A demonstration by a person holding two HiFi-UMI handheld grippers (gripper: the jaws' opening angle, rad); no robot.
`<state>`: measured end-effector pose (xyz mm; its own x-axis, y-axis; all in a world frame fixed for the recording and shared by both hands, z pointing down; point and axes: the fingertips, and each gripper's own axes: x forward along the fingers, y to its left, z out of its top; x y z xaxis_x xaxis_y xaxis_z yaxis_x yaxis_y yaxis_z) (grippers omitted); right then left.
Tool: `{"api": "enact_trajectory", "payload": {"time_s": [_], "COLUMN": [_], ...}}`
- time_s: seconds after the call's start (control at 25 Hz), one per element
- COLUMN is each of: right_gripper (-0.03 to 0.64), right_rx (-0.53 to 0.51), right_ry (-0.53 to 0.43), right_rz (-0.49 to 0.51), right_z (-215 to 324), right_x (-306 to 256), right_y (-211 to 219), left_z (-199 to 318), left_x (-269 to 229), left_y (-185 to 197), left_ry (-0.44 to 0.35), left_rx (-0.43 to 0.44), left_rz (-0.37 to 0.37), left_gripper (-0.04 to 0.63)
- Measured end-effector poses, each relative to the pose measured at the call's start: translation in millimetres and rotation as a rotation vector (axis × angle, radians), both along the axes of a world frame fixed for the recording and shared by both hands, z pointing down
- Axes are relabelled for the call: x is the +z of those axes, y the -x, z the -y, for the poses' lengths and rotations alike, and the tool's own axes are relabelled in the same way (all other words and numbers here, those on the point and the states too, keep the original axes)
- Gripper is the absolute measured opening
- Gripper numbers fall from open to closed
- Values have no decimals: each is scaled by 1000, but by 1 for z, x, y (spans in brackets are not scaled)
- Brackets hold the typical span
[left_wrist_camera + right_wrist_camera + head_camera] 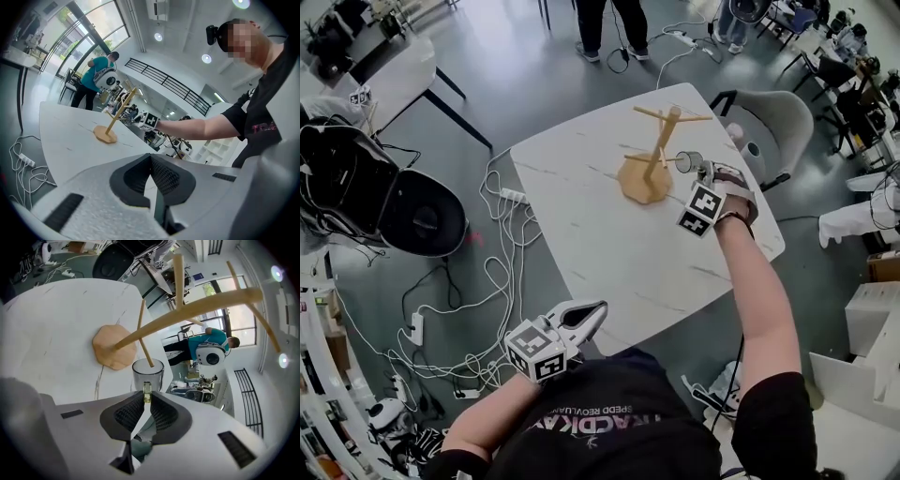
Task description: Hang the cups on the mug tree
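1. Head view: the white table (pixel 609 248) has the wooden mug tree (pixel 657 141) standing upright near its far right corner. The right gripper (pixel 704 174) is just beside the tree, and the left gripper (pixel 594 310) is well apart from it, at the table's near edge.
2. Only the head view shows both grippers and the whole layout at once, including the cables (pixel 478 291) on the floor to the left and the chair (pixel 773 122) beyond the table.
3. Right gripper view: the jaws are clamped on the handle (pixel 147 393) of the glass cup (pixel 147 376). The head view is too small to show this grip.
4. The same view shows the tip of a peg (pixel 144 336) poking into the cup's open mouth. I cannot tell whether the peg touches the glass.
5. Cup direction: it lies on its side off the table, with its mouth toward the tree's trunk. The long axis runs roughly along the peg and the handle side faces the gripper.
6. Tree base (pixel 115 348) sits flat on the table, and the pegs angle off the trunk.
7. Left gripper view: the jaws are together with nothing between them. The tree is seen far across the table.
8. Only the left gripper view shows a person in a teal shirt (pixel 97 70) behind the table.
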<state>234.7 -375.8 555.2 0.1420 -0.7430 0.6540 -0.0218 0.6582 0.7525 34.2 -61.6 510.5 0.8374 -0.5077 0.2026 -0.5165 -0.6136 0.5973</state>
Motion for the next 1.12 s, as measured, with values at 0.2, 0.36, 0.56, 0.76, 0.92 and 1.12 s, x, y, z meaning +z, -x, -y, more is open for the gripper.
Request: {"api": "enact_trajectory", "payload": {"time_s": [0.2, 0.36, 0.56, 0.76, 0.92, 1.12], "right_gripper": [43, 43, 43, 43, 43, 43], "right_rx": [-30, -40, -59, -66, -72, -83], "right_ry": [10, 10, 12, 19, 15, 11], "right_rz": [-79, -122, -182, -215, -246, -281], "right_z": [-3, -3, -2, -3, -3, -4], "right_x": [1, 2, 5, 9, 9, 8], "right_y": [5, 10, 17, 26, 30, 35], "left_z": [1, 1, 3, 5, 6, 7], "left_x": [-2, -3, -2, -2, -3, -4], "left_y": [9, 14, 19, 22, 22, 18], "left_ry": [-5, -4, -8, -13, -14, -21], "left_rx": [3, 7, 13, 24, 36, 66], "left_rz": [-7, -12, -11, -11, -9, 4], "left_gripper": [-3, -3, -3, -3, -3, -3]}}
